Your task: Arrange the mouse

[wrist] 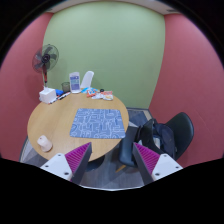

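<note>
A round wooden table point(50, 125) stands beyond my fingers. A blue-grey patterned mat point(98, 123) lies in its middle. A small white object point(44, 143), possibly the mouse, lies near the table's near left edge. My gripper point(113, 160) is open and empty, well short of the table, with the magenta pads point(78, 158) wide apart. Only a dark chair part and grey floor show between the fingers.
At the table's far edge are a white box point(47, 95), a white upright item point(87, 78) and small colourful things point(97, 93). A fan point(45, 60) stands behind at the left. A black chair point(168, 133) stands right of the table.
</note>
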